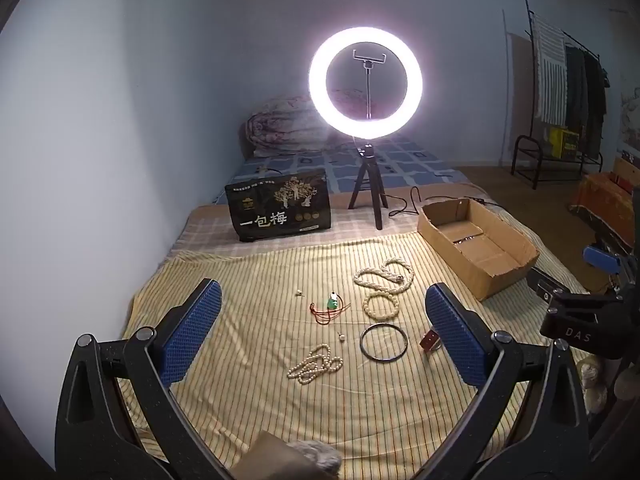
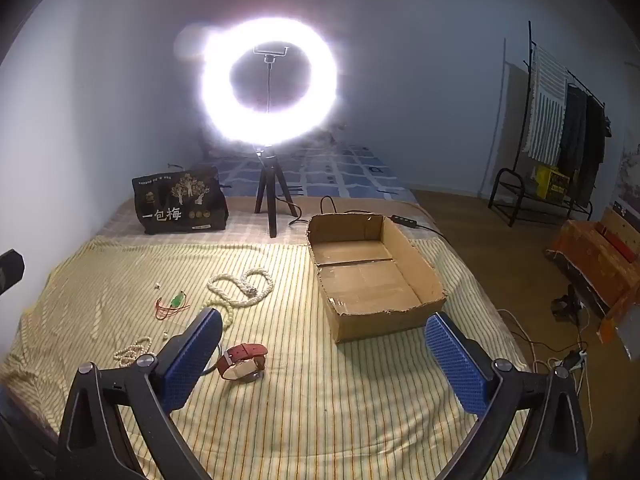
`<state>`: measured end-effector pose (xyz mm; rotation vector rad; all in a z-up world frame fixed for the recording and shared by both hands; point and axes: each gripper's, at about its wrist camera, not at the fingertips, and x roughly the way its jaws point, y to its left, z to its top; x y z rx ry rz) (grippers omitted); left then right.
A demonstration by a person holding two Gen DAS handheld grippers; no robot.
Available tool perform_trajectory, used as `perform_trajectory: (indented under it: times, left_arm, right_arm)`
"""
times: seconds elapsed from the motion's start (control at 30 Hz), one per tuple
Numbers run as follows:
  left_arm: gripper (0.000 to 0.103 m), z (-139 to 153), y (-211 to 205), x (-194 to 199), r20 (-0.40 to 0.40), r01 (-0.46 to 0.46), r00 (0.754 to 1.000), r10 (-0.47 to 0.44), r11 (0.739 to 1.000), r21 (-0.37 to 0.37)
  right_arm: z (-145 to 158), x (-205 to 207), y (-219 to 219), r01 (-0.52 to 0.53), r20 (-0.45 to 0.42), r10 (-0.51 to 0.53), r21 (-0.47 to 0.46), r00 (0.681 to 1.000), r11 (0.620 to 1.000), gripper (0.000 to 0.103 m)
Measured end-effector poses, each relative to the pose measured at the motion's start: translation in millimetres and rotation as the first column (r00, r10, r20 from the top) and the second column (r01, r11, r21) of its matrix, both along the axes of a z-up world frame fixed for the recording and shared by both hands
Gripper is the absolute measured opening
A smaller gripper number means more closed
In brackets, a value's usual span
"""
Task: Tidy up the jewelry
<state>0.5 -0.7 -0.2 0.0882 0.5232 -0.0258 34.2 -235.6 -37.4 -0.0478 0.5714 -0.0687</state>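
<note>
Both grippers hang wide open and empty; the red-strapped wristwatch lies just beyond the right gripper, probably nearer it than the left gripper.

In the left wrist view, the left claw's right finger hides most of the red-strapped watch. The right claw is cut off by the right edge. In the right wrist view, its left finger covers nearly all of the dark bangle and part of the cream bead bracelet. The ring light flares, blurring what is behind it. Two tiny pale pieces are too small to identify.
</note>
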Motion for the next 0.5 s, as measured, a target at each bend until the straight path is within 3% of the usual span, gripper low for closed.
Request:
perform_trajectory:
  times: [0.03, 0.5]
  left_arm:
    - [0.103, -0.2, 1.5, -1.3, 0.025, 0.003, 1.0, -0.002, 0.999, -0.036]
    - [0.103, -3.3, 2.3, 2.9, 0.001, 0.003, 1.0, -0.003, 1.0, -0.025]
  right_arm:
    - [0.1, 0.3, 0.4, 0.0, -0.009, 0.0, -0.008, 1.0, 1.0, 0.103]
    - [2.2, 0.2, -2.3, 0.002, 0.006, -0.002, -0.002, 1.0, 1.0, 0.103]
